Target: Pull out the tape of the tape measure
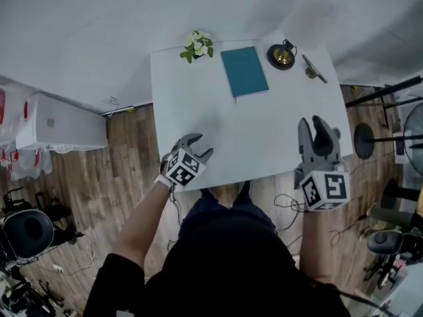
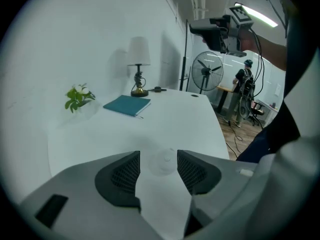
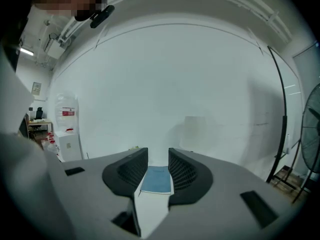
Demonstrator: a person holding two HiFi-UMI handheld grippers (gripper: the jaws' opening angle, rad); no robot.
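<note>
The white rectangular table carries its things along the far edge: a small green plant with white flowers, a teal notebook, a brass-based lamp and a slim dark pen-like thing. The middle and near half lie bare.

The left gripper hangs over the near-left corner, jaws spread. A small round white tape measure, faint against the tabletop, lies on the table in line with the gap between them, untouched.

The right gripper stands over the near-right edge, jaws apart and holding nothing. Wooden floor borders the table on both sides.
</note>
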